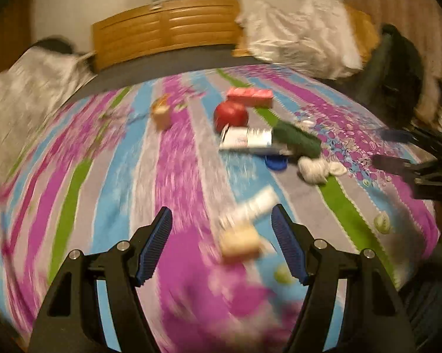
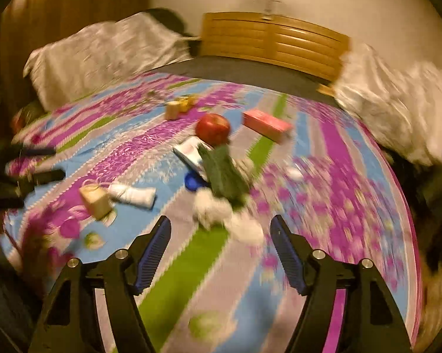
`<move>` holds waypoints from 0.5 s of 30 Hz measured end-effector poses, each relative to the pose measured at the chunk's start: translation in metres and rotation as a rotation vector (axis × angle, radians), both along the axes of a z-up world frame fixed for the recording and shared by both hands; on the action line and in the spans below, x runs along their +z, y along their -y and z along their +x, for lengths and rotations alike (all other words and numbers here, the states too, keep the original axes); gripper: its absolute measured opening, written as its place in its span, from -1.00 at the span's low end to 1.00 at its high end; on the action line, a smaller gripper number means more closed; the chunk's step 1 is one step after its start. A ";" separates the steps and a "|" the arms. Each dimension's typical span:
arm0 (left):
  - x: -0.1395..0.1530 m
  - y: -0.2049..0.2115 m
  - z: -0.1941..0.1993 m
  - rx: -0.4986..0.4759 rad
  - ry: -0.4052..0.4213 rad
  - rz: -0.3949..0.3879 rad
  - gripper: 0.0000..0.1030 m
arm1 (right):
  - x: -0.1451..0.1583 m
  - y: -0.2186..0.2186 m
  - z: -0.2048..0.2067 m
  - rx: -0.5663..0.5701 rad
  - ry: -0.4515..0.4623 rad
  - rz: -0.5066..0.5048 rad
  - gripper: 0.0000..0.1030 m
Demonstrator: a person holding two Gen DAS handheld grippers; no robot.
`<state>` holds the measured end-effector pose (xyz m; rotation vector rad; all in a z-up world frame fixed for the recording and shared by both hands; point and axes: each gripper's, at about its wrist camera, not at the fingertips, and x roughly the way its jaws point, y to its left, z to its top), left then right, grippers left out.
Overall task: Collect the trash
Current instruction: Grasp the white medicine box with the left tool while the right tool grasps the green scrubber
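Bed: carries everything; its striped purple, blue and green cover serves as the work surface, with a wooden headboard at the far end.
Pillows: pushed to the two head corners, which leaves the middle of the cover open for the scattered items.
Central cluster: a dark green roll lies across a white printed packet, a red apple just behind them and a pink box beyond; the overlap suggests they were dropped loosely, not arranged.
Trash, near zone: a crumpled white tissue wad lies at the foot of the green roll, just ahead of the right tool; a tan carton and a white tube lie ahead of the left tool.
Small scraps: pale green bits lie apart, nearer the bed edge.
Left tool: jaws wide, nothing held, hovering over the carton, probably lined up to take it.
Right tool: jaws wide, empty, aimed at the tissue wad.
Image quality: heavy motion blur; contact with any item cannot be confirmed.
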<state>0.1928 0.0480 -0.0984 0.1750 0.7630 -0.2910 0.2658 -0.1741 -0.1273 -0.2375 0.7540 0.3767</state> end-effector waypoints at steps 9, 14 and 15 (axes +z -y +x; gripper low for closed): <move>-0.015 0.045 0.126 -0.527 0.073 0.185 0.14 | -0.068 -0.029 0.109 0.052 -0.181 -0.128 -0.61; -0.049 0.090 0.150 -0.870 0.093 0.393 0.12 | -0.047 -0.003 0.089 -0.018 -0.175 0.097 -0.84; -0.053 0.094 0.150 -0.927 0.081 0.422 0.12 | -0.040 0.003 0.084 -0.034 -0.166 0.128 -0.84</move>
